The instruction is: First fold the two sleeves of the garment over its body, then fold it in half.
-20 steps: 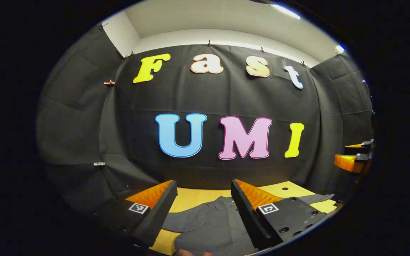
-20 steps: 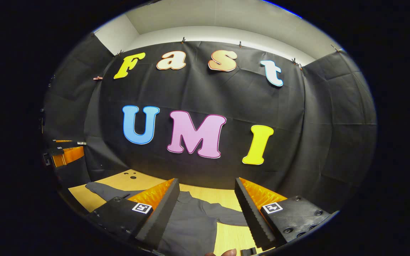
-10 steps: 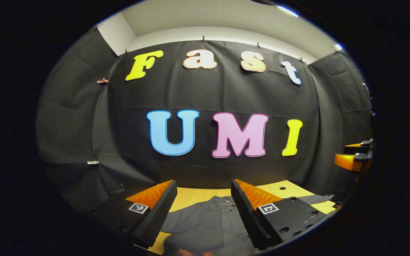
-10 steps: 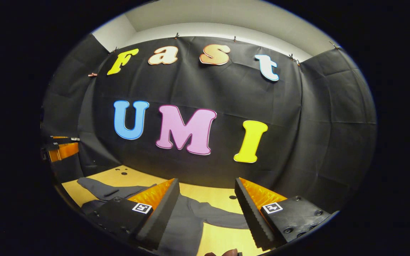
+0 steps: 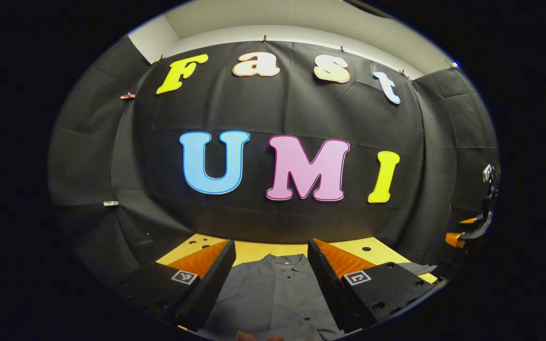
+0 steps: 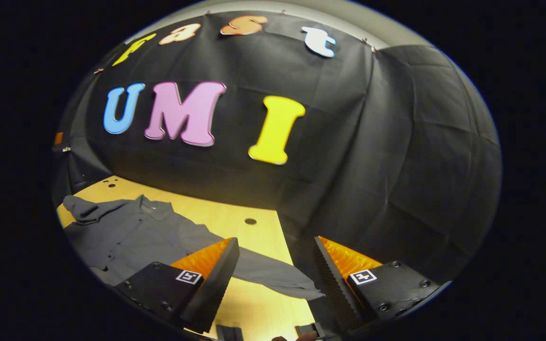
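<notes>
A grey button-up shirt lies flat on the pale wooden table, collar toward the back wall. My left gripper hovers above the shirt's body, open and holding nothing, with the button placket showing between its fingers. In the right gripper view the shirt lies to the left, and one long sleeve stretches out toward the table's right edge. My right gripper is open above that sleeve's outer end, gripping nothing. The right gripper also appears at the far right of the left gripper view.
The table ends just right of the sleeve tip, where the black cloth wall hangs close. A small round hole marks the tabletop behind the sleeve. More holes sit at the back left corner.
Both grippers tilted downward. The left one shifted over the middle of the shirt. The right one swung right and lower, from the shirt's body out to the end of the sleeve. Both stayed open.
</notes>
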A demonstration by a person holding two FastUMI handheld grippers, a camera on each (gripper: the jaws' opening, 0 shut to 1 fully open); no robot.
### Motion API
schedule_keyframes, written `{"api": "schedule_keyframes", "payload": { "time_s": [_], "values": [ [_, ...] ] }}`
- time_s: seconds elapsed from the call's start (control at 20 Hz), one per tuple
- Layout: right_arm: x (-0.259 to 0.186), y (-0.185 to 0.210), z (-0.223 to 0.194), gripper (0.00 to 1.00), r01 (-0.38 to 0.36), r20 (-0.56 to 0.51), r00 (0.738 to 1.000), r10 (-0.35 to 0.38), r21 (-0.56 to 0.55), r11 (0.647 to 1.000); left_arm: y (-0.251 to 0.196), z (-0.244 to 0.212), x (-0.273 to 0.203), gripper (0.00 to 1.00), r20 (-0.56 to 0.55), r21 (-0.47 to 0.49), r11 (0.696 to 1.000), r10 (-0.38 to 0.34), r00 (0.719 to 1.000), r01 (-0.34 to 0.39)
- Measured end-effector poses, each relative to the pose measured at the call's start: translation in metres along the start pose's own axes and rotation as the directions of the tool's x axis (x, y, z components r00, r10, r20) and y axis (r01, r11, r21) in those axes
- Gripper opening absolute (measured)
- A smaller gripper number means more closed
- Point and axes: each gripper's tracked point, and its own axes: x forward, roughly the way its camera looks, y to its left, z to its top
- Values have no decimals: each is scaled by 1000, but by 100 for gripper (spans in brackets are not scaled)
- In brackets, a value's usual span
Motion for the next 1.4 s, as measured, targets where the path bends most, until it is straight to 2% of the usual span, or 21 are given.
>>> {"api": "schedule_keyframes", "payload": {
  "time_s": [0.25, 0.5, 0.65, 0.85, 1.0, 1.1, 1.15, 1.2, 1.25, 1.3, 1.35, 1.4],
  "values": [
    [60, -34, -80, 97, 3, -136, 991, 11, 101, 995, -21, -13, 15, 96, -46, 53, 998, 43, 998, -41],
    [99, -49, -164, 97, -10, -276, 960, 51, 148, 989, -35, -27, 24, 96, -87, 55, 995, 93, 992, -88],
    [119, -55, -204, 97, 8, -337, 940, 48, 164, 986, -32, -32, 27, 96, -106, 52, 991, 124, 987, -119],
    [138, -63, -233, 97, 47, -398, 916, 41, 209, 977, -18, -33, 34, 96, -117, 69, 983, 177, 977, -170],
    [145, -62, -247, 97, 38, -436, 897, 72, 239, 970, -14, -35, 35, 96, -128, 73, 979, 197, 972, -189],
    [152, -56, -245, 97, 27, -432, 897, 92, 262, 965, -15, -36, 38, 96, -131, 75, 980, 194, 972, -186],
    [153, -50, -249, 87, 22, -453, 885, 108, 272, 962, -15, -36, 39, 96, -129, 79, 979, 194, 972, -185],
    [157, -46, -245, 78, 20, -448, 885, 124, 302, 953, -15, -35, 40, 96, -129, 84, 980, 193, 973, -183],
    [157, -42, -249, 60, 20, -463, 875, 138, 318, 948, -15, -34, 41, 96, -126, 89, 979, 192, 973, -182],
    [157, -42, -246, 61, 21, -463, 874, 145, 334, 942, -14, -32, 42, 96, -125, 91, 979, 191, 974, -181],
    [157, -43, -247, 51, 34, -467, 874, 134, 334, 942, -13, -33, 42, 96, -127, 91, 979, 191, 973, -180],
    [158, -51, -245, 46, 56, -470, 876, 106, 316, 947, -13, -35, 42, 96, -129, 89, 979, 193, 973, -182]
  ]
}}
